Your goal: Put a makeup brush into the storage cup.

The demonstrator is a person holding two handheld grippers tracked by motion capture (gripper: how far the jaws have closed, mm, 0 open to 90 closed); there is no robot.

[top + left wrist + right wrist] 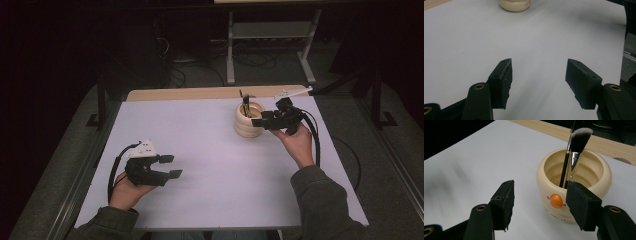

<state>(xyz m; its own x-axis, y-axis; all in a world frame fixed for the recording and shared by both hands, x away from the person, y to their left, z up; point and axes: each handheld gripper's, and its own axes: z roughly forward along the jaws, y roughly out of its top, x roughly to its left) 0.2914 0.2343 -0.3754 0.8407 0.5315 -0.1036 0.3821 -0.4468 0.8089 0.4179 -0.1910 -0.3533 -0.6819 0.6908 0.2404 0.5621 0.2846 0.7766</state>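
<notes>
A cream ribbed cup (247, 122) stands at the far right of the white table. In the right gripper view the cup (549, 175) holds two upright makeup brushes: one with an angled, white-tipped bristle head (579, 140) and a thin black-handled one (564, 170). My right gripper (260, 119) hovers just right of the cup's rim, and its jaws (540, 184) stand open with nothing between them. One pad (581, 205) is in front of the cup's near wall. My left gripper (171, 166) rests low at the near left, open and empty (539, 62). The cup's base (515, 5) lies far ahead of it.
A pale wooden strip (215, 93) runs along the table's far edge, with a small white piece (292, 92) at its right end. A metal stand (270, 35) and cables sit on the dark floor beyond. The white tabletop (215, 155) spreads between the two hands.
</notes>
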